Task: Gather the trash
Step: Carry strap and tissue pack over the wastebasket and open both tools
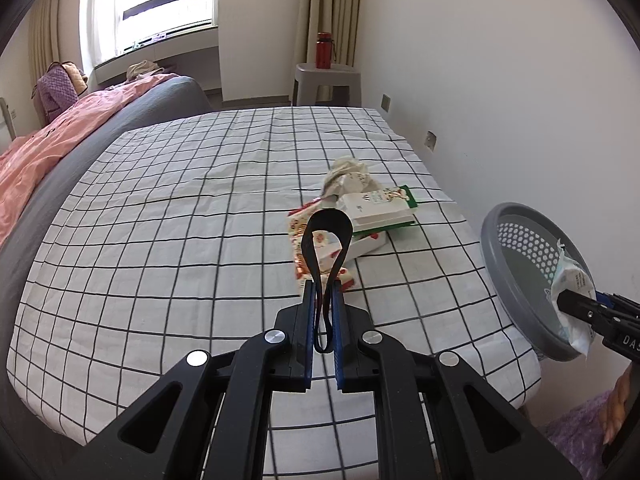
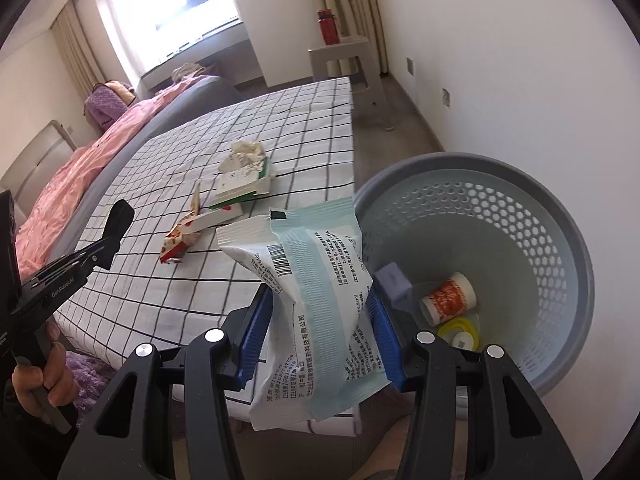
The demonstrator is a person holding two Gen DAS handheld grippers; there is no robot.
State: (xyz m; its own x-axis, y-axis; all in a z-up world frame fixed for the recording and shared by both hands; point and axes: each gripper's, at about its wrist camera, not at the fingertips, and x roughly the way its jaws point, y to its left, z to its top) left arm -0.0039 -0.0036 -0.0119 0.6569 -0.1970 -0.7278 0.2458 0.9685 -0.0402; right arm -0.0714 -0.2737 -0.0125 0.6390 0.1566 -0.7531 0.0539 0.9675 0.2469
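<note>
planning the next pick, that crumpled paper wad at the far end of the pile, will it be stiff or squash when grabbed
The crumpled paper wad looks loosely creased, so it would probably squash between the tongs. It seems light for its bulk, so a push would likely slide it across the checked sheet. Its lumpy shape makes rolling unlikely.

A bed covered with a white black-checked sheet carries a crumpled paper wad, flattened cartons and a red-patterned wrapper, clustered near its right edge.

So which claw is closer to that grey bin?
Right. The right claw, gripping a white packet, is beside the bin; the left claw, shut, is over the checked bedspread.
</note>
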